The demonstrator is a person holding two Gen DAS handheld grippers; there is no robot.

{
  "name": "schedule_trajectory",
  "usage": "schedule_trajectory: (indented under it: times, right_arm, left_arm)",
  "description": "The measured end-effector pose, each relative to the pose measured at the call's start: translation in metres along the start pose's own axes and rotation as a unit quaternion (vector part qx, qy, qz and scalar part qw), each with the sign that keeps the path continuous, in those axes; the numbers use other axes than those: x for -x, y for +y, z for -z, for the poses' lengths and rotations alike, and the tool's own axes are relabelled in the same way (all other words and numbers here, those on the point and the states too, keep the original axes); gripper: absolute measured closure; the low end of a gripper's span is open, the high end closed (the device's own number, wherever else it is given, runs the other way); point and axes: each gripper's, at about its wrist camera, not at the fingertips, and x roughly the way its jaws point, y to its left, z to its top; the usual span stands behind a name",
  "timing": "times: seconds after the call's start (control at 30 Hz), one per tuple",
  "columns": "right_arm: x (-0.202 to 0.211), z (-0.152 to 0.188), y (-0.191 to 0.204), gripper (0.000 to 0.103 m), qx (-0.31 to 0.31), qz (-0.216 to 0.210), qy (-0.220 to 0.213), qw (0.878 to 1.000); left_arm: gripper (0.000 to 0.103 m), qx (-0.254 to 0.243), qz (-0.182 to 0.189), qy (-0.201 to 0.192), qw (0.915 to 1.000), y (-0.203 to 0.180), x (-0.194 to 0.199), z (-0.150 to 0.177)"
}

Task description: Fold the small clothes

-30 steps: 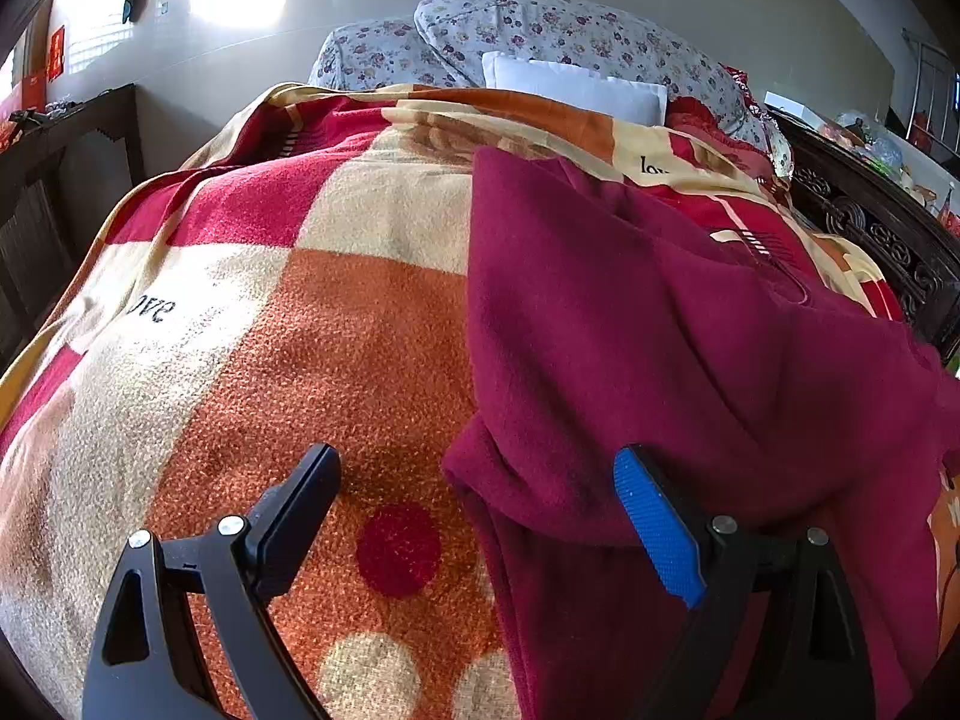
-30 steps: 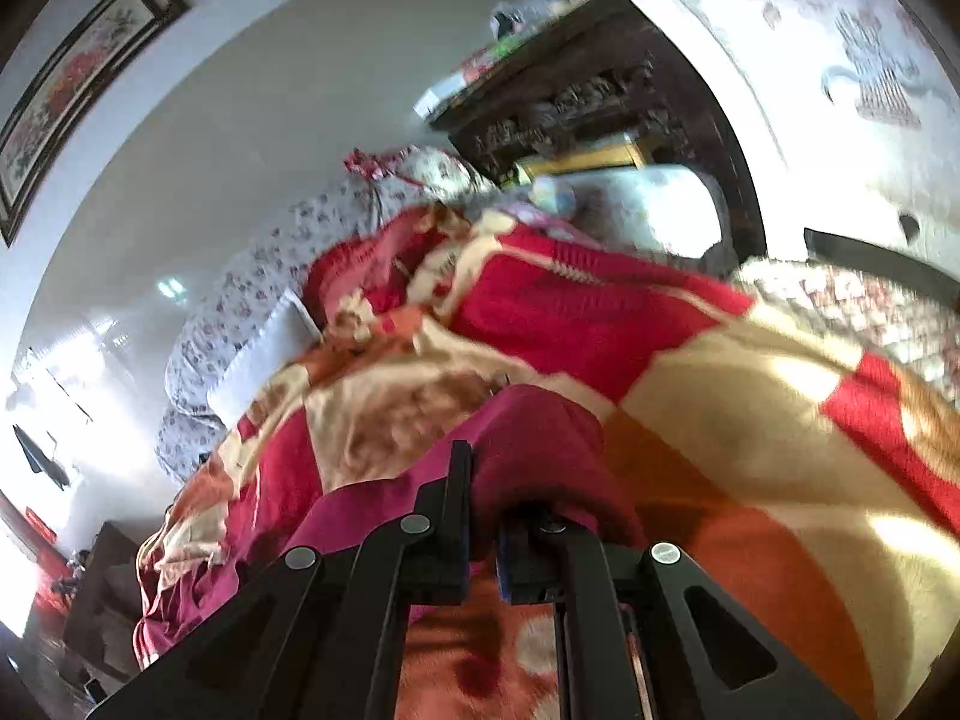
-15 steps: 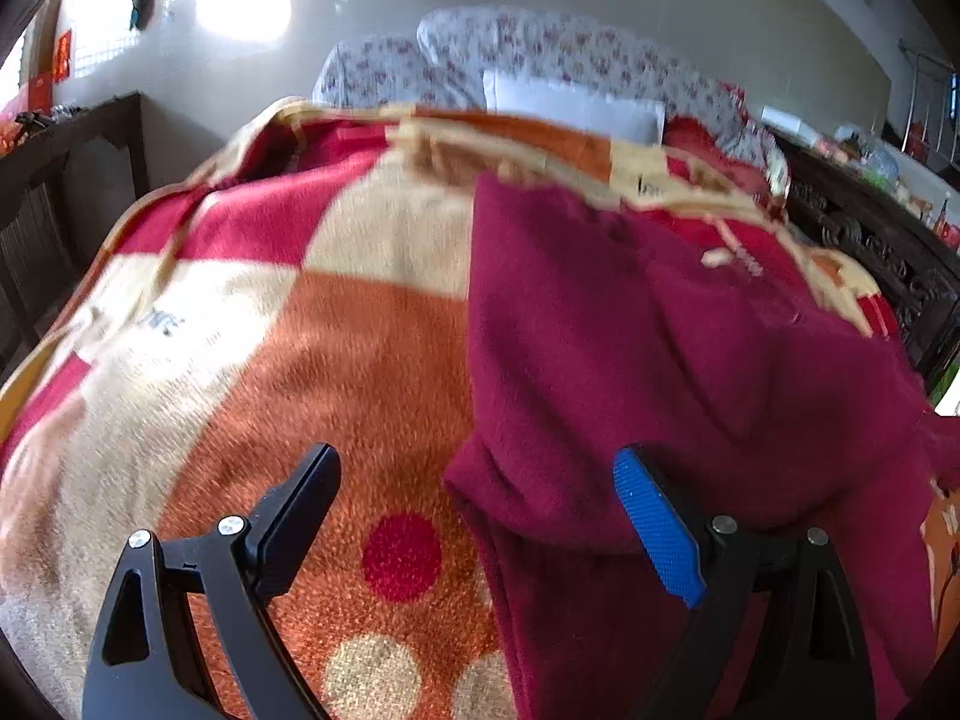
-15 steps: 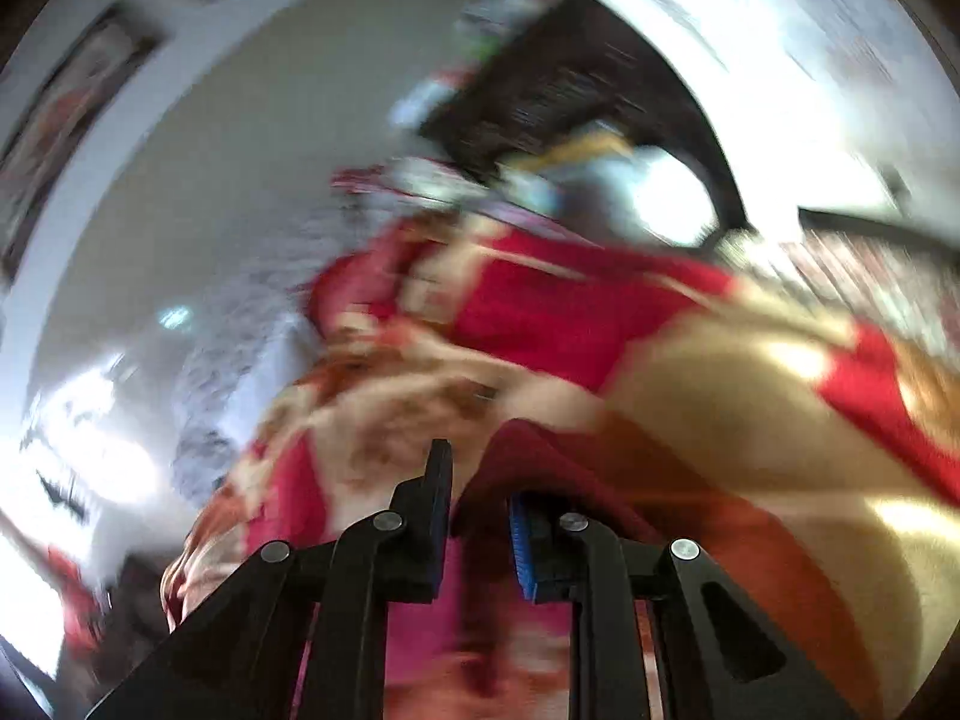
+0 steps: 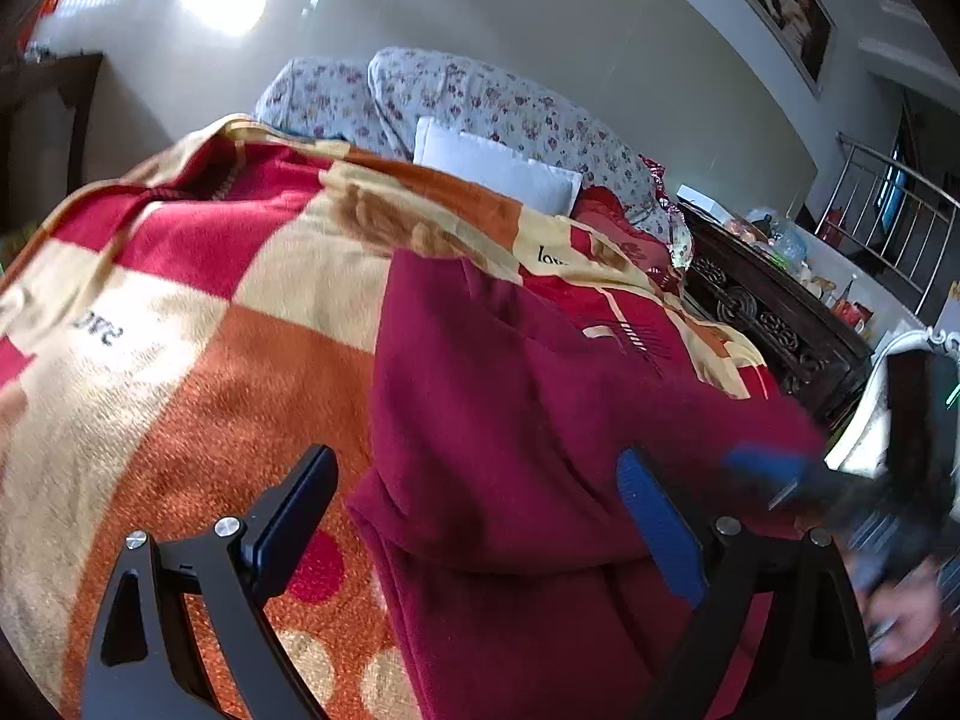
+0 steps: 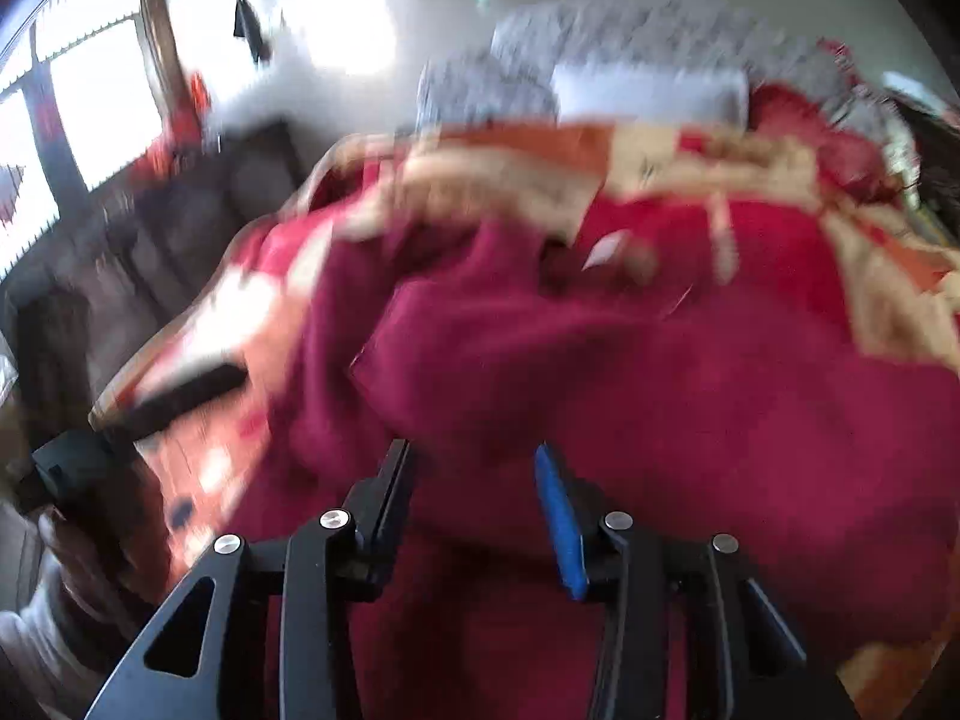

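Maroon garment (image 5: 540,468) lies on the checked blanket (image 5: 198,396), one fold laid; right gripper (image 6: 474,480) jaws opening with nothing pinched, left gripper (image 5: 474,516) spread wide and empty (hovering at the near edge). Pinch the near hem with both, fold away evenly. Left view gives sharp fold lines; the right one is blurred, though it shows a hand (image 6: 72,564) at its left edge

A: The right wrist view is smeared all over. The pillows (image 6: 630,42) and the window (image 6: 78,102) are only streaks, and the dark bar (image 6: 186,390) at the left can't be identified.

B: In the left wrist view, the right gripper (image 5: 774,468) at the right edge is a blue-and-black blur, so its pads can't be judged there.

A: The maroon garment (image 5: 510,480) runs off the bottom edge, hiding its lower hem.

B: The clutter on the dark sideboard (image 5: 780,330) is too small to name.
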Motion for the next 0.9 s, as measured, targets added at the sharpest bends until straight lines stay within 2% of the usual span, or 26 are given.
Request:
schedule_trajectory:
  times: [0.07,0.2,0.27,0.33,0.4,0.5,0.57,0.7,0.77,0.8,0.87,0.9]
  right_arm:
    - [0.001,0.003,-0.005,0.054,-0.009,-0.005,-0.003,1.000]
    - [0.033,0.011,-0.026,0.035,-0.037,-0.001,-0.034,0.999]
    - [0.053,0.016,-0.028,0.033,-0.052,0.001,-0.051,0.997]
    - [0.070,0.024,-0.038,0.033,-0.069,-0.005,-0.062,0.996]
    - [0.082,0.033,-0.049,0.031,-0.082,-0.010,-0.065,0.994]
    - [0.095,0.046,-0.062,0.029,-0.103,-0.025,-0.072,0.992]
    - [0.101,0.054,-0.070,0.029,-0.123,-0.038,-0.075,0.989]
    - [0.118,0.065,-0.081,0.028,-0.146,-0.062,-0.086,0.984]
    - [0.126,0.068,-0.082,0.026,-0.145,-0.065,-0.093,0.983]
    - [0.130,0.070,-0.083,0.023,-0.144,-0.065,-0.098,0.983]
    - [0.136,0.072,-0.085,0.021,-0.146,-0.064,-0.104,0.982]
    - [0.138,0.074,-0.088,0.021,-0.148,-0.061,-0.107,0.981]
  left_arm:
    - [0.009,0.007,0.004,0.005,1.0000,0.002,-0.002,0.000]
    - [0.009,0.011,0.022,0.014,0.9996,-0.001,-0.004,0.001]
    - [0.009,0.001,0.007,0.010,0.9999,-0.004,-0.005,0.001]
    - [0.009,-0.010,-0.038,0.005,0.9992,-0.010,-0.007,-0.002]
    - [0.009,-0.009,-0.058,0.021,0.9981,-0.017,-0.013,-0.008]
    - [0.009,-0.021,-0.058,0.046,0.9970,-0.032,-0.029,-0.016]
    - [0.009,-0.040,-0.075,0.057,0.9948,-0.045,-0.042,-0.020]
    - [0.009,-0.072,-0.098,0.056,0.9910,-0.069,-0.067,-0.034]
    - [0.010,-0.081,-0.107,0.082,0.9876,-0.075,-0.084,-0.034]
    - [0.012,-0.085,-0.108,0.098,0.9857,-0.076,-0.093,-0.032]
    - [0.030,-0.093,-0.119,0.115,0.9819,-0.076,-0.105,-0.029]
    - [0.035,-0.093,-0.118,0.119,0.9814,-0.076,-0.107,-0.027]
